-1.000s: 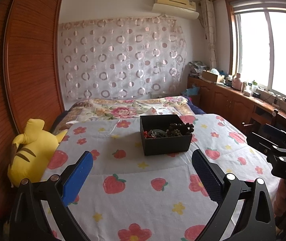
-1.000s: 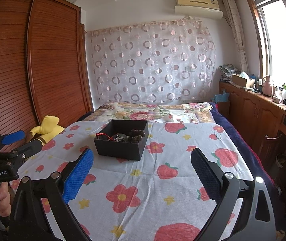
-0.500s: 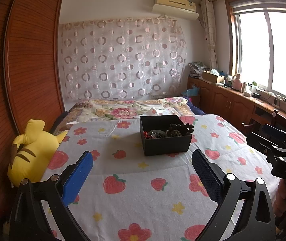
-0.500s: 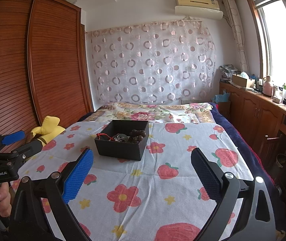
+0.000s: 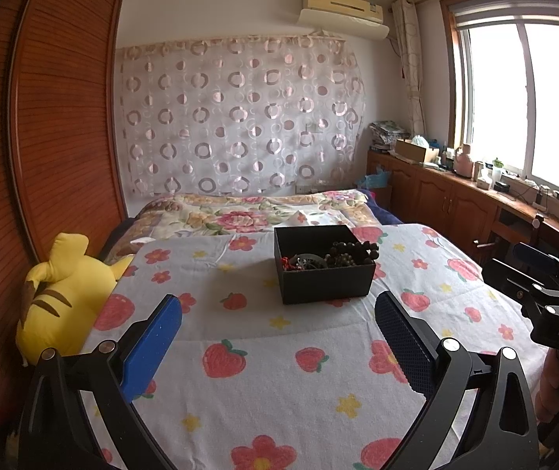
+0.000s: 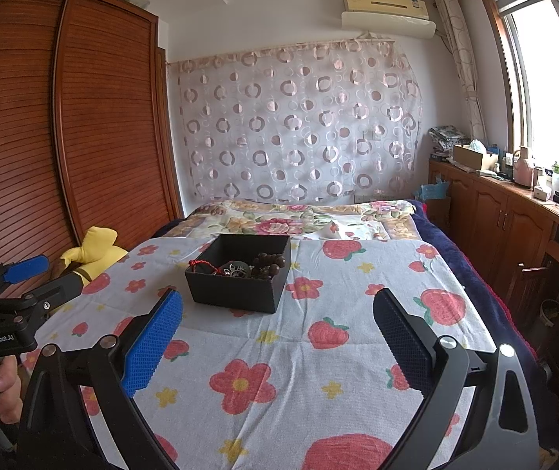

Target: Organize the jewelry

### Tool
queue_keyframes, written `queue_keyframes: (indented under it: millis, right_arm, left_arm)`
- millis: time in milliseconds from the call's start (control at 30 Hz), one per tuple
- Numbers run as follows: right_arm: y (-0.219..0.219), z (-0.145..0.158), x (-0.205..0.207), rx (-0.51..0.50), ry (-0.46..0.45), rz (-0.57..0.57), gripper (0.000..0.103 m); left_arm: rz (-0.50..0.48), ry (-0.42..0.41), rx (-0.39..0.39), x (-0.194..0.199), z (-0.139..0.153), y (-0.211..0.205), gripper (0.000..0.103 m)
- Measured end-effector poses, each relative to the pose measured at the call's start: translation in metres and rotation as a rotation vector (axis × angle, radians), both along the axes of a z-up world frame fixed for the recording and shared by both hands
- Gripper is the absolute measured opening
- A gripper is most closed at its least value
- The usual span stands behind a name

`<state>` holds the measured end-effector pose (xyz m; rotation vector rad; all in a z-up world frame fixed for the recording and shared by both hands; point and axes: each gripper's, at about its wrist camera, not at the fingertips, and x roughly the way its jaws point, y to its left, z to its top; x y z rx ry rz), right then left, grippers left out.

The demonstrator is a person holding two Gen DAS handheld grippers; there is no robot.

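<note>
Showing tangled jewelry (image 5: 328, 259) — pieces indistinct | black box (image 5: 324, 286) hides the rest

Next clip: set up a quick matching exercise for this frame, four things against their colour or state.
Things:
1. box
2. plush toy
3. beaded bracelet
4. left gripper

Colour or state:
A. yellow, at the bed's edge by the wardrobe
B. open, holding nothing
C. black, on the strawberry sheet
D. dark brown, inside the box

Pairs: 1-C, 2-A, 3-D, 4-B
</note>
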<state>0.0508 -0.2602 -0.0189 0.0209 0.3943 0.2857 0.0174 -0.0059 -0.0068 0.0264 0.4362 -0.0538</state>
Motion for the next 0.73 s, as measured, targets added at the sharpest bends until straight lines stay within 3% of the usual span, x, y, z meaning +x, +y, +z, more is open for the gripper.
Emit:
queue_keyframes:
  millis: [733]
  right_arm:
    - [-0.0003,-0.0006,-0.0001,0.002,-0.001,-0.001,0.099]
  left_arm:
    - [-0.001,-0.001,-0.004,0.0019,0.0044,0.0011,0.095]
